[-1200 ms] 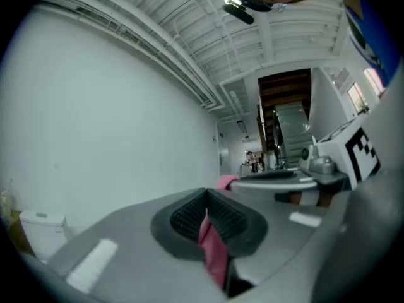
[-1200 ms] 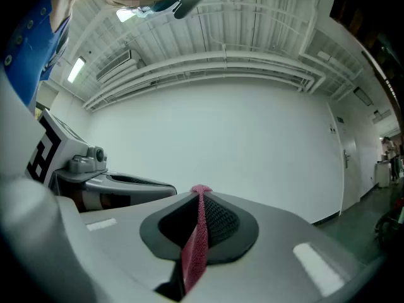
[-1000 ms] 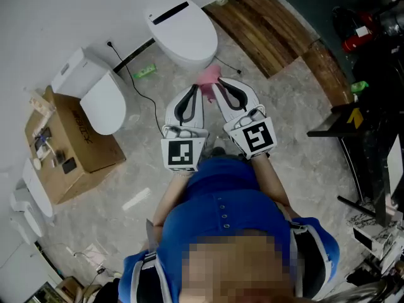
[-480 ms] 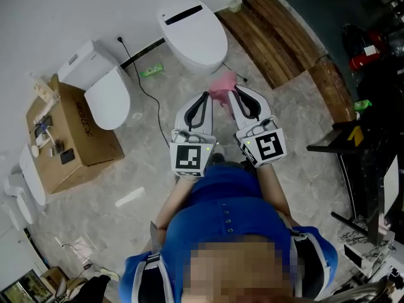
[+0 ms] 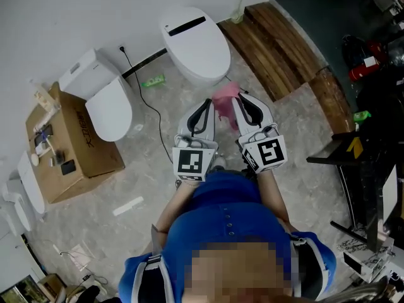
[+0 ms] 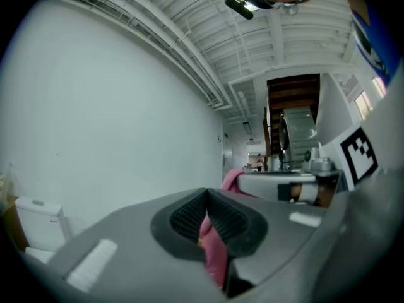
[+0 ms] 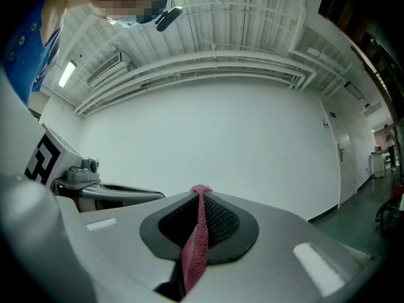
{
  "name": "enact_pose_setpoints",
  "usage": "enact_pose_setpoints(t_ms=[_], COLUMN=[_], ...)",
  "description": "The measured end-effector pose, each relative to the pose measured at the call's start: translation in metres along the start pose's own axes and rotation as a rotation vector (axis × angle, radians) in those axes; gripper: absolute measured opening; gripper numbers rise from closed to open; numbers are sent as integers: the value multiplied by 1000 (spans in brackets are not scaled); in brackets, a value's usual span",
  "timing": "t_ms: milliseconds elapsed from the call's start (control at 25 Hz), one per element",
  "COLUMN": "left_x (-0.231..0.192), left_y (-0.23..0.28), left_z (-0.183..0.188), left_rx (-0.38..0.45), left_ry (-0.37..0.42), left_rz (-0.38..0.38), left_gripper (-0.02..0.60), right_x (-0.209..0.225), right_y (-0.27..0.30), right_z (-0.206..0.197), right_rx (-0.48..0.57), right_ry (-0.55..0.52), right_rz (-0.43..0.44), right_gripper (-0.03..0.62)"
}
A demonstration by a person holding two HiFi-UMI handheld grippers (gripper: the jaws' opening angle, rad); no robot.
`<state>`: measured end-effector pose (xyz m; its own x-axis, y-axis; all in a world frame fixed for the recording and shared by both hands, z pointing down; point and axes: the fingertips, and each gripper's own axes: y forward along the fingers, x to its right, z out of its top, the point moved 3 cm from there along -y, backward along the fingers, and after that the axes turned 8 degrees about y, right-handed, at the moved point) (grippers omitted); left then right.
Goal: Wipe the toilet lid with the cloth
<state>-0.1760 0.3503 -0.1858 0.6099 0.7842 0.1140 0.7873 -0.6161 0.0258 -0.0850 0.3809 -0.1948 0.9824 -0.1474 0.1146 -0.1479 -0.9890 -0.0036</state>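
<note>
The white toilet (image 5: 196, 43) stands by the wall with its lid down. In the head view a pink cloth (image 5: 225, 97) hangs just in front of the bowl's near right edge, held between both grippers. My left gripper (image 5: 207, 104) is shut on the cloth's left part, and pink fabric (image 6: 213, 248) shows pinched between its black pads. My right gripper (image 5: 239, 100) is shut on the right part, where a strip of cloth (image 7: 194, 245) runs up through its jaws. Both grippers (image 6: 206, 197) (image 7: 201, 192) point up at the wall and ceiling.
A second white toilet (image 5: 106, 103) and a cardboard box (image 5: 63, 145) stand at the left. A black cable (image 5: 140, 88) and a green item (image 5: 153, 80) lie on the floor. Wooden steps (image 5: 278, 40) run at the right, with a black stand (image 5: 360, 147) beyond.
Both grippers stay shut on the pink cloth. They have shifted slightly right and down in the head view, as has the toilet, so the gap between them looks about the same.
</note>
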Motion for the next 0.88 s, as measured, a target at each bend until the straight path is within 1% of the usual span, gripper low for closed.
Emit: enact_pose_setpoints(t_ms=[400,520,720,880], left_x=[-87,-112,-141,-152], left_y=[86,106,128,151], left_z=[-8,-14,-26,-32], left_rx=[33,26,2,-19], left_ry=[-7,-7,4,-1], left_rz=[-57,-64,-66,-42], left_gripper=[2,2,2,2], right_x=[30,37,49,71], right_y=[105,135,172,193], right_z=[9,8,4,5], right_rx=[6,8,2,0], right_ry=[-43,-48,-46,-31], right_rz=[-64,-75,-88,-83], right_gripper=[20,20,20,20])
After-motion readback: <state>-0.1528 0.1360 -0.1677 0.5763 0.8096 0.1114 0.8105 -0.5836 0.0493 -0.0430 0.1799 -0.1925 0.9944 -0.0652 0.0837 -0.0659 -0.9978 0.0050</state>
